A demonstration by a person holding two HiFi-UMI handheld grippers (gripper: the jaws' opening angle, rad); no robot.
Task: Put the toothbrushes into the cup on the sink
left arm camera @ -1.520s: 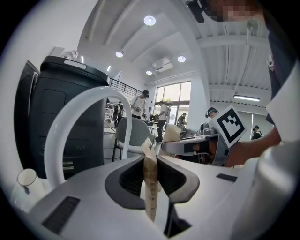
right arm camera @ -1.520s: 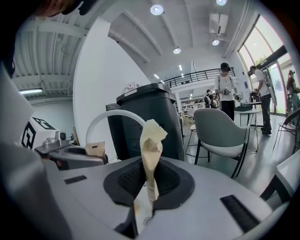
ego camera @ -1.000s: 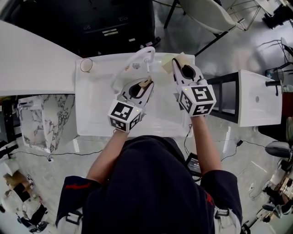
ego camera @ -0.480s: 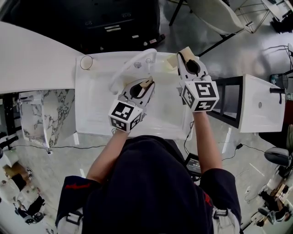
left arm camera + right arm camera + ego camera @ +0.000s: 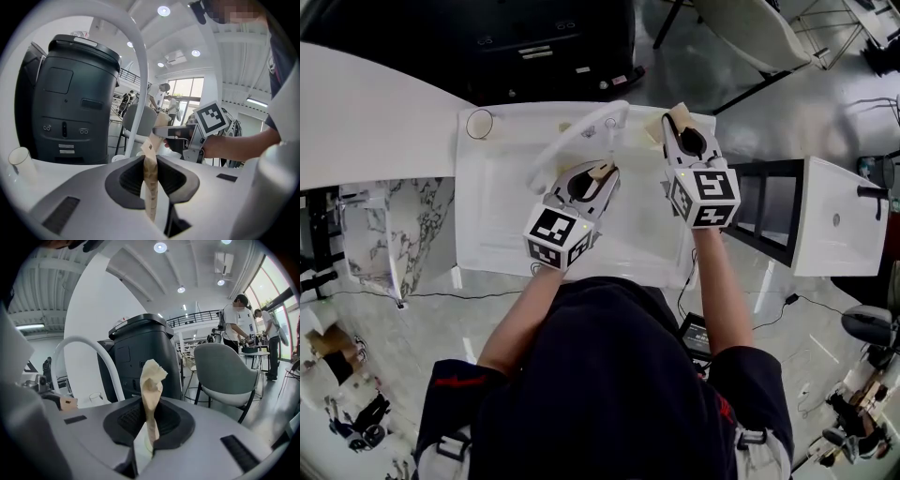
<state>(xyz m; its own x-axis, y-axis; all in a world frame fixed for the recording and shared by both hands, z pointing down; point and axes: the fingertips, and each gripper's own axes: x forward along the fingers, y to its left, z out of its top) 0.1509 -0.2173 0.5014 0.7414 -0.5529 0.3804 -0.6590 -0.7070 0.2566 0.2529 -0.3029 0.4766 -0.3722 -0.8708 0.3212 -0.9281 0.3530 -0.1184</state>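
I've got both claws clamped on paper-wrapped toothbrushes right now. The left claw (image 5: 602,172) pinches the left toothbrush (image 5: 150,178), whose long axis is nearly upright with the top leaning toward the right claw (image 5: 674,122). The right toothbrush (image 5: 151,394) stands upright too, crimped end up. Both hang over the sink (image 5: 492,234) by the faucet (image 5: 577,136). The cup (image 5: 479,124) sits well apart, in the back-left corner.

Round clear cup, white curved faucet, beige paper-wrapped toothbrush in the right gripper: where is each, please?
Round clear cup (image 5: 22,165): left gripper view, side wall.
White curved faucet (image 5: 574,134): head view, middle of spout.
Beige paper-wrapped toothbrush (image 5: 151,394): right gripper view, wrapper middle.
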